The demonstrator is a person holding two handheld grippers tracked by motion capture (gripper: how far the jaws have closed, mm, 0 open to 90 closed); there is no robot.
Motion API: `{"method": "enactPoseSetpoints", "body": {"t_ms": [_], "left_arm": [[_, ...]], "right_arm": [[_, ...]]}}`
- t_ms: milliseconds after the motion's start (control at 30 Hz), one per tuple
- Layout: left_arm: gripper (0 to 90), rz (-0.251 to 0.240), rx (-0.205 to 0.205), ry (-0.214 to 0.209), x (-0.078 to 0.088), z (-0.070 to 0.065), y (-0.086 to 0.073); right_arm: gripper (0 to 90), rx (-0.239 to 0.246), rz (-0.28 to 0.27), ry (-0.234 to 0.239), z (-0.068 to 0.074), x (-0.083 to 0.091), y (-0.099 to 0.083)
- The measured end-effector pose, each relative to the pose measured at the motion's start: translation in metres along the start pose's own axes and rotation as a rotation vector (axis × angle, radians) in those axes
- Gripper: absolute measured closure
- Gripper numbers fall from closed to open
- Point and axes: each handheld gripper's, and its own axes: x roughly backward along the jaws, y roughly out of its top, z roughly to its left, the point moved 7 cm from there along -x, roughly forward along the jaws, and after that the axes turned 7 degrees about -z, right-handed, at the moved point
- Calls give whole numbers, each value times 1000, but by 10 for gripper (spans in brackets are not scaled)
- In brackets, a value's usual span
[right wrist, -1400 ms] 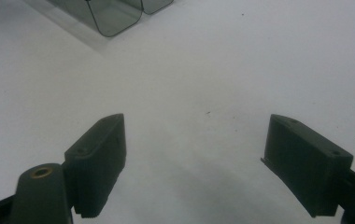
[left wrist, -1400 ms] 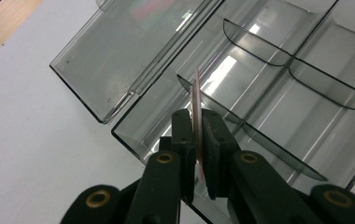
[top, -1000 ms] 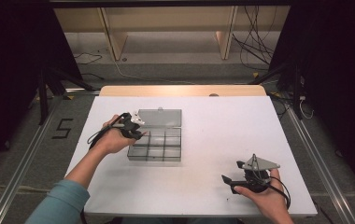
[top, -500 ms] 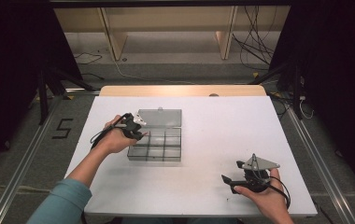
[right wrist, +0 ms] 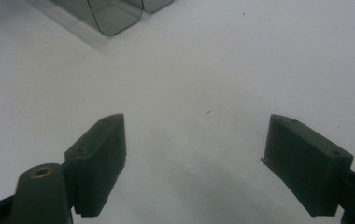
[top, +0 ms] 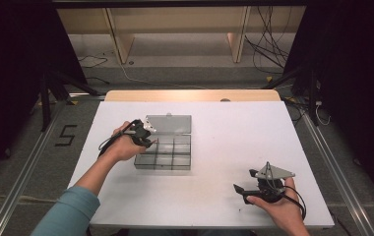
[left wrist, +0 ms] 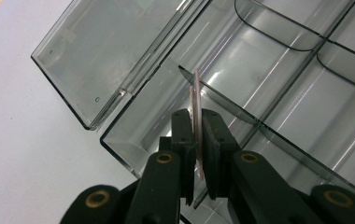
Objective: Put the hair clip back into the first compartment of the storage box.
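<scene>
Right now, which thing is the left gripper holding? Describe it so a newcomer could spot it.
On the white table sits a smoky clear compartment box, lid open. Over its near-left corner, the left gripper pinches a thin pinkish flat piece edge-on, unlike the fixed grey dividers around it.

One box, one disc, two grippers on the table.
One clear smoky plastic compartment box (top: 168, 147), one thin pinkish flat disc (left wrist: 195, 121), two black two-jaw grippers: left (top: 145, 140), right (top: 244, 189).

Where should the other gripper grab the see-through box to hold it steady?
Probably the near right corner wall of the smoky clear plastic compartment box, coming from the right gripper side. The thin upright wall suits its open jaws; the left gripper and flat-open lid occupy the far left.
</scene>
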Motion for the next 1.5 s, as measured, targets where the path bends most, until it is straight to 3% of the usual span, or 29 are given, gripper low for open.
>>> {"method": "enactPoseSetpoints", "body": {"t_ms": [600, 1233, 1500], "left_arm": [[838, 24, -5, 1, -6, -2, -2], [835, 15, -11, 11, -9, -1, 0], [834, 30, 9, 31, -10, 0, -1]], "right_arm": [[219, 1, 1, 2, 0, 0, 0], [218, 4, 3, 5, 0, 0, 0], [217, 5, 4, 7, 1, 0, 0]]}}
